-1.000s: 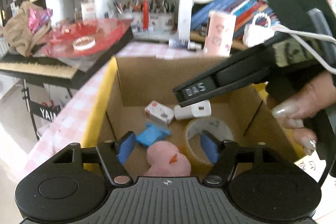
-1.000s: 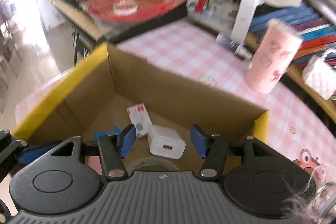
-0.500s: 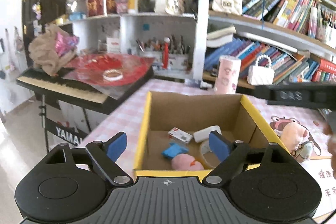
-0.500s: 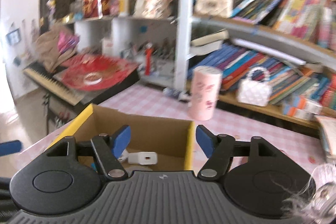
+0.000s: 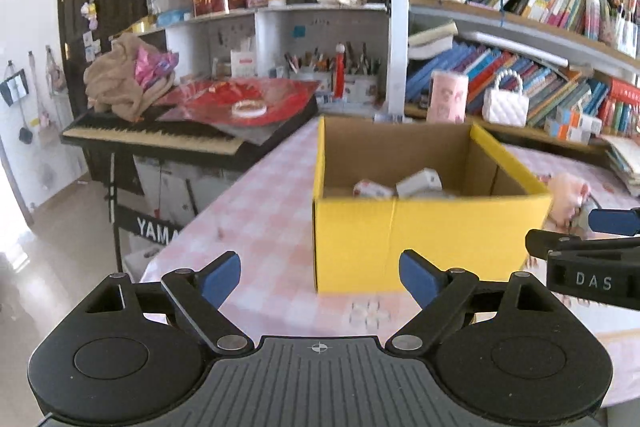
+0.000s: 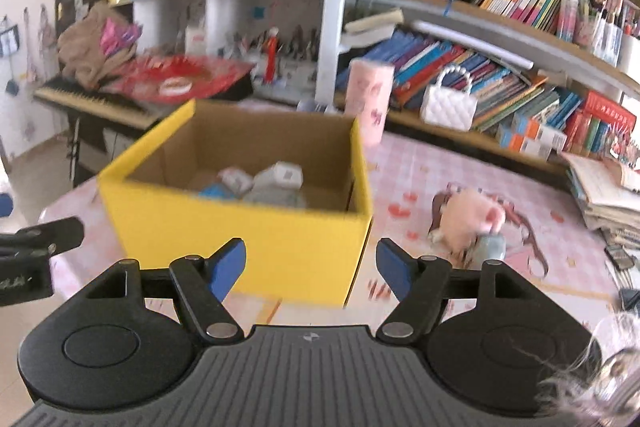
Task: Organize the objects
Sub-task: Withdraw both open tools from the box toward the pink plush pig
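A yellow cardboard box [image 5: 420, 239] stands on the pink checked table [image 5: 256, 211]; it also shows in the right wrist view [image 6: 248, 239]. Inside lie a white charger [image 5: 420, 183], a small white packet [image 5: 372, 189] and a blue item [image 6: 214, 191]. A pink plush toy [image 6: 468, 223] lies on the table right of the box. My left gripper [image 5: 320, 277] is open and empty, in front of the box. My right gripper [image 6: 312, 269] is open and empty, in front of the box's right corner; its side shows in the left wrist view [image 5: 592, 267].
A pink cup [image 6: 368, 99] stands behind the box. A white handbag [image 6: 448, 107] and rows of books [image 6: 520, 95] fill the shelf behind. A keyboard [image 5: 156, 135] with red film and cloth stands left. Stacked books [image 6: 608, 191] lie at right.
Both grippers have pulled up and back out of the box and now sit low in front of it. The white charger stays in the box.
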A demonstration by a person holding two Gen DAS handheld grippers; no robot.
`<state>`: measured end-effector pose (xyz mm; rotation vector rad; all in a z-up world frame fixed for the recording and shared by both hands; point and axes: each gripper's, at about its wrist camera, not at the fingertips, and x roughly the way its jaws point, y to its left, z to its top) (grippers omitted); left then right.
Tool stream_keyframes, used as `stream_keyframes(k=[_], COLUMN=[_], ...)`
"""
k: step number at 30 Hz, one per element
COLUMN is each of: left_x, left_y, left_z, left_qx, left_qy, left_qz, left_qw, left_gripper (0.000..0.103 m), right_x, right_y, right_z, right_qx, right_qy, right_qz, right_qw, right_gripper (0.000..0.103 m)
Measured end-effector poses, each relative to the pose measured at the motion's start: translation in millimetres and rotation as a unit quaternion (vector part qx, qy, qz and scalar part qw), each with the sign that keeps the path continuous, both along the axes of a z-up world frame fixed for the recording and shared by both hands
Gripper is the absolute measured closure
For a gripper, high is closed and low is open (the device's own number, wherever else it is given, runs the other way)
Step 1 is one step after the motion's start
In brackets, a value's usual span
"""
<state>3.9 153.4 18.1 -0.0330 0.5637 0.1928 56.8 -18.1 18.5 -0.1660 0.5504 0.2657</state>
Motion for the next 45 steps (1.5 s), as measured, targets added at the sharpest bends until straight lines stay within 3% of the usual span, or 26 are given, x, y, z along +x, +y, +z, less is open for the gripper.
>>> stream_keyframes(k=[9, 21, 31, 45], left_x=[-30, -48, -32, 13], left_y=[-1, -26, -66, -142], left_z=[-7, -18, -23, -30], left_qx=[-0.004, -0.012, -0.011, -0.014], left_qy=[0.019, 0.038, 0.051, 0.073], left_qz=[-0.003, -0.051, -0.11, -0.176], left_qw=[0.9998, 0.9979, 0.9926, 0.9815], left_gripper=[0.015, 0.015, 0.015, 0.015], right_x=[-40, -77, -83, -57], right_y=[-1, -27, -71, -148], right_z=[-14, -26, -32, -36], right_qx=[-0.012, -0.023, -0.022, -0.02], right_qy=[0.022, 0.047, 0.058, 0.083], right_qz=[0.002, -0.042, -0.105, -0.178], right_qw=[1.0, 0.998, 0.993, 0.98], right_gripper=[0.033, 0.033, 0.033, 0.033])
